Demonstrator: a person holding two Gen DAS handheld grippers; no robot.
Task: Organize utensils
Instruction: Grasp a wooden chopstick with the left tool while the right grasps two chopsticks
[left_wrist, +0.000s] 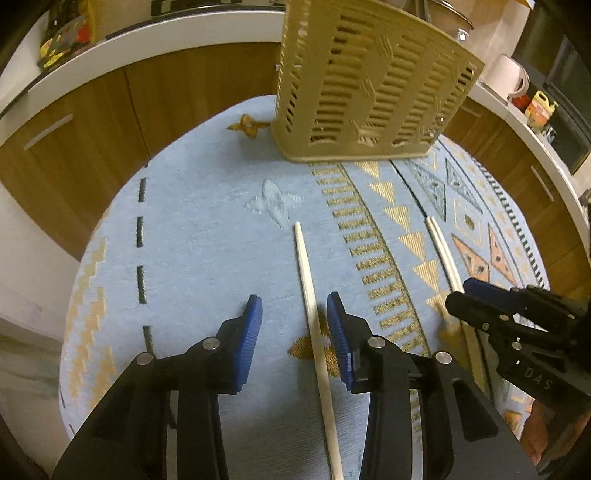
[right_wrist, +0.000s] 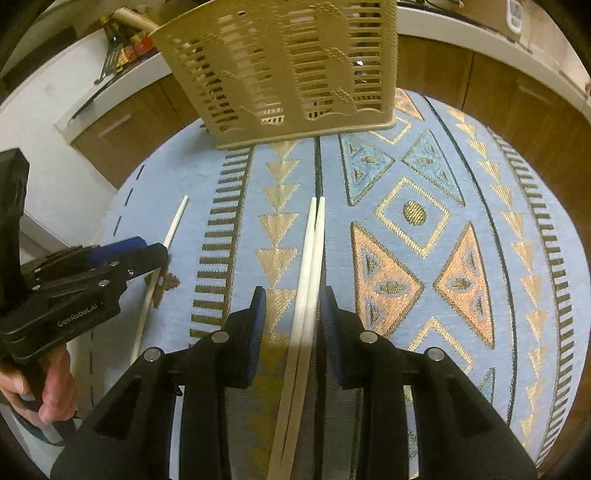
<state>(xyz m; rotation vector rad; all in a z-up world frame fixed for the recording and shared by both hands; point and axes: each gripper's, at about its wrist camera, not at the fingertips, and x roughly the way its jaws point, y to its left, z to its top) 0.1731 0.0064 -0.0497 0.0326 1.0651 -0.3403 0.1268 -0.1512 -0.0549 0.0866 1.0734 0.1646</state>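
Observation:
A single white chopstick (left_wrist: 308, 291) lies on the patterned blue cloth (left_wrist: 207, 236), running between the blue pads of my open left gripper (left_wrist: 294, 308). It also shows in the right wrist view (right_wrist: 173, 229). A pair of white chopsticks (right_wrist: 312, 251) lies side by side between the pads of my open right gripper (right_wrist: 292, 301). The pair also shows in the left wrist view (left_wrist: 441, 247), with the right gripper (left_wrist: 476, 295) over it. A beige slotted utensil holder (left_wrist: 369, 85) stands at the far side of the cloth, seen too in the right wrist view (right_wrist: 291, 70).
The cloth covers a round table (right_wrist: 480, 206). Brown kitchen cabinets (left_wrist: 92, 125) with a white counter (left_wrist: 155, 37) curve behind it. A white kettle (left_wrist: 509, 77) and bottles stand on the counter at right. The left gripper (right_wrist: 110, 258) and the hand holding it show in the right wrist view.

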